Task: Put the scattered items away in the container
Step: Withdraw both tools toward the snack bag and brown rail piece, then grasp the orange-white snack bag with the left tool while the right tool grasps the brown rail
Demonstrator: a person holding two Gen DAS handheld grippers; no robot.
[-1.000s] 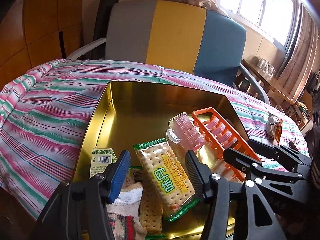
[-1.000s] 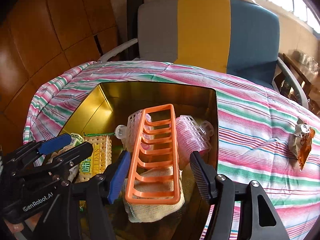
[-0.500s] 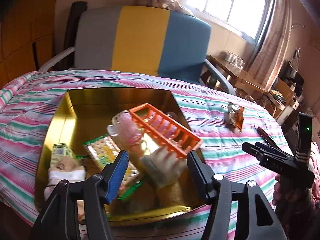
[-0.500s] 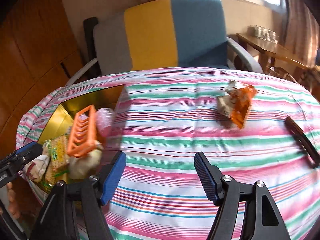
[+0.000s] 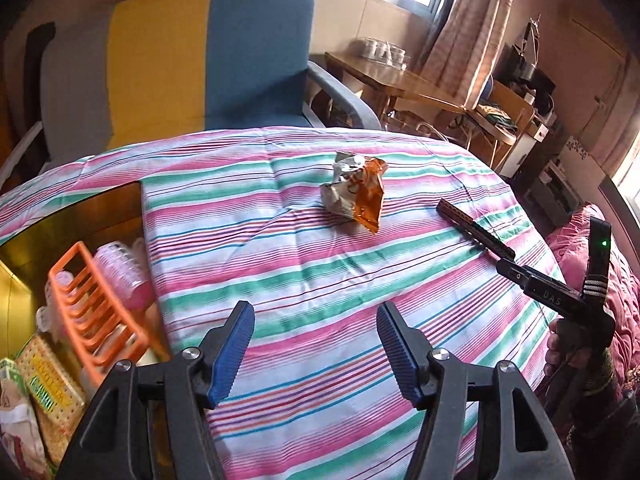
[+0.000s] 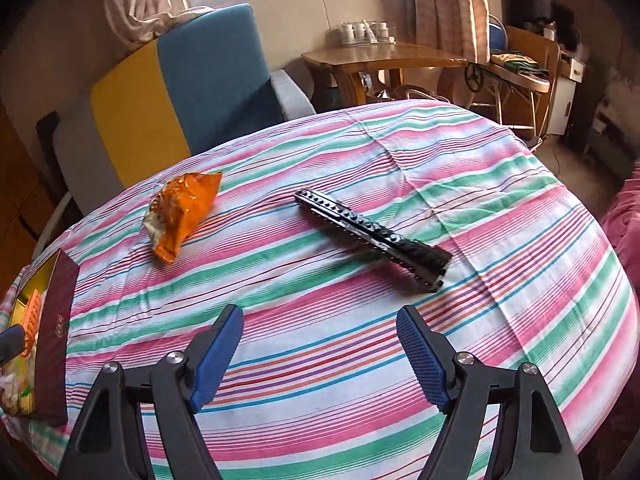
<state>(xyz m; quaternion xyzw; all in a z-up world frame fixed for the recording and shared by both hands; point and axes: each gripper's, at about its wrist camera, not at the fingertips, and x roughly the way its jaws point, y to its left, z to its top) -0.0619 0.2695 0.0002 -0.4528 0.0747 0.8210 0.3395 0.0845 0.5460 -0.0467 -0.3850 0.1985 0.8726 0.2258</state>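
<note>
Both views swung right; container (image 5: 24, 236) now cropped

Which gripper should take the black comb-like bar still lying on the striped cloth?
Right. The right gripper is open, empty, and faces the black bar almost straight ahead. The left gripper, also open, is lined up nearer the orange snack bag, with the bar off to its right.

Snack bag (image 6: 182, 210) left of comb (image 6: 372, 236), both on tablecloth (image 6: 360, 344); box (image 6: 52, 336) far left.
</note>
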